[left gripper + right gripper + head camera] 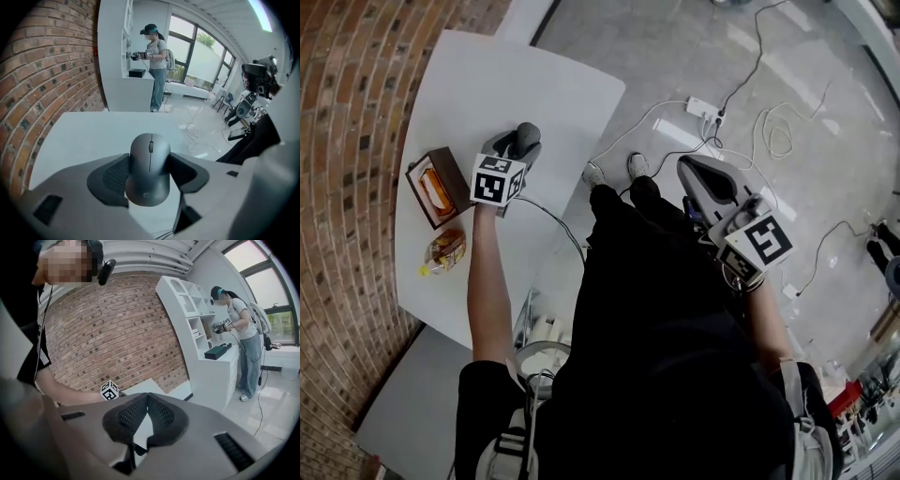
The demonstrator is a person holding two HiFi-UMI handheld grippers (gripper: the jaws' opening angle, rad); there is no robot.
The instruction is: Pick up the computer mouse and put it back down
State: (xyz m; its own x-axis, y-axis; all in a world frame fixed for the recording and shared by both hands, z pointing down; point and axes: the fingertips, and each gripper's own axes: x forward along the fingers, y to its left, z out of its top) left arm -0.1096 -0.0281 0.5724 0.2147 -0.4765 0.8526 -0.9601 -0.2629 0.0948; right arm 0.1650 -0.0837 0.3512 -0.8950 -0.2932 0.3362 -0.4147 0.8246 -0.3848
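- Left gripper (519, 142): jaws wide apart, ribbed pads pressing both flanks of the dark grey matte computer mouse (150, 168). The grip sits mid-body, with the scroll wheel end pointing away from the gripper.
- The mouse hangs above the middle of the white rounded table (539, 75) and looks clear of the surface. This reads as the top of the lift, with set-down the next step.
- Right gripper (147, 399): pads tip to tip, nothing between them. It is held off the table's edge over the floor and is not needed.
- For the set-down, bring the mouse down tilted so its flat base meets the table squarely, not nose or tail first.
- Part the jaws only once the base rests, then draw straight back so the pads don't drag it.
- Keep the landing on the bare middle, well apart from the brown wooden box with an orange insert (433, 187) and the clear-wrapped orange snack packet (445, 251) at the brick-wall edge.
- Risk: the curved shell may slip in the pads if it is tipped sharply.
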